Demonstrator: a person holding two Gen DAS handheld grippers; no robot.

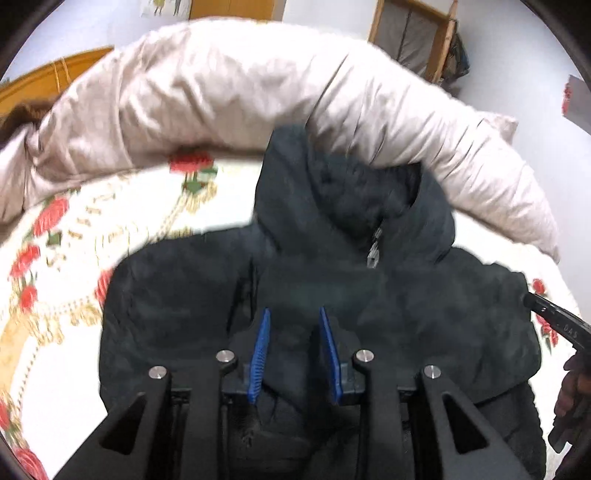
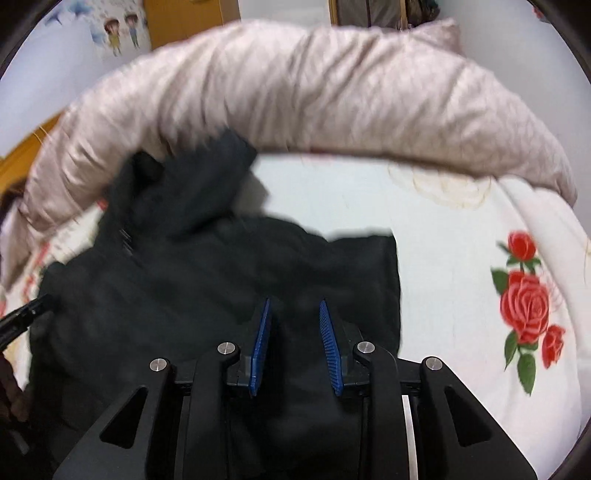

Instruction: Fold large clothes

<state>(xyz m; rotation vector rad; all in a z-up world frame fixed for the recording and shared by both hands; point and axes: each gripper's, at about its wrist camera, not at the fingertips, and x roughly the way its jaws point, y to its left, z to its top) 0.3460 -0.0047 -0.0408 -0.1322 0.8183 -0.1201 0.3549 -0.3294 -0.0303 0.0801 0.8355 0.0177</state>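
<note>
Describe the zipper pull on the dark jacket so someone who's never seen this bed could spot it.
On the rose-printed bedspread, below the rolled pale duvet, lies a dark hooded jacket. At its collar, beneath the hood, hangs the zipper pull: a small grey metallic tab, the only light spot on the dark fabric.

This is a bedroom in a home. The landmark is the bed (image 2: 461,258), spread with a white sheet printed with red roses (image 2: 524,302) and gold ornament. Along the far side of the bed lies a bulky pale pink quilt (image 1: 240,96), rolled into a long ridge. Beyond the quilt, a wooden headboard (image 1: 44,77) shows at the left, and pale walls rise behind it. On the wall beyond the bed hangs a sticker of cartoon children (image 2: 122,33), next to wooden door panels (image 2: 184,22), and a wooden-framed rack (image 1: 413,33) stands to the right.
</note>
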